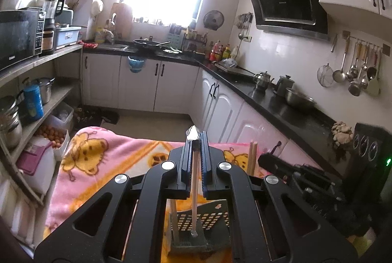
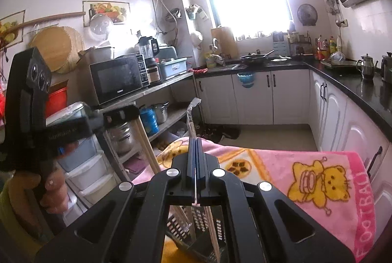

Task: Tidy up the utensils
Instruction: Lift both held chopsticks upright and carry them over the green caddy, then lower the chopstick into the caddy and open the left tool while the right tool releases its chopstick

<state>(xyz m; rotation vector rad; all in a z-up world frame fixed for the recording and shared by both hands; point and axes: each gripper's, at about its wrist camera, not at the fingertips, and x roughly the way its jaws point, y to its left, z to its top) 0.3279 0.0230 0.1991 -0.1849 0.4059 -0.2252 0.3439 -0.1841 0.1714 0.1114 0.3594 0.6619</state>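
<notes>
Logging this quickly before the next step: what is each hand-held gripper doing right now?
Left hand-held gripper: shut on a thin pale wrapped utensil.
Right hand-held gripper: shut on a clear plastic-wrapped utensil.

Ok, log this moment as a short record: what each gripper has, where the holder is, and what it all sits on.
left gripper: shut on the left utensil, a thin pale stick with crinkled wrapper at its top
right gripper: shut on the right utensil, a thin item in clear wrapper
holder: dark, perforated, seen below the left gripper
surface: pink cartoon blanket
setting: kitchen, black counter to the right
</notes>
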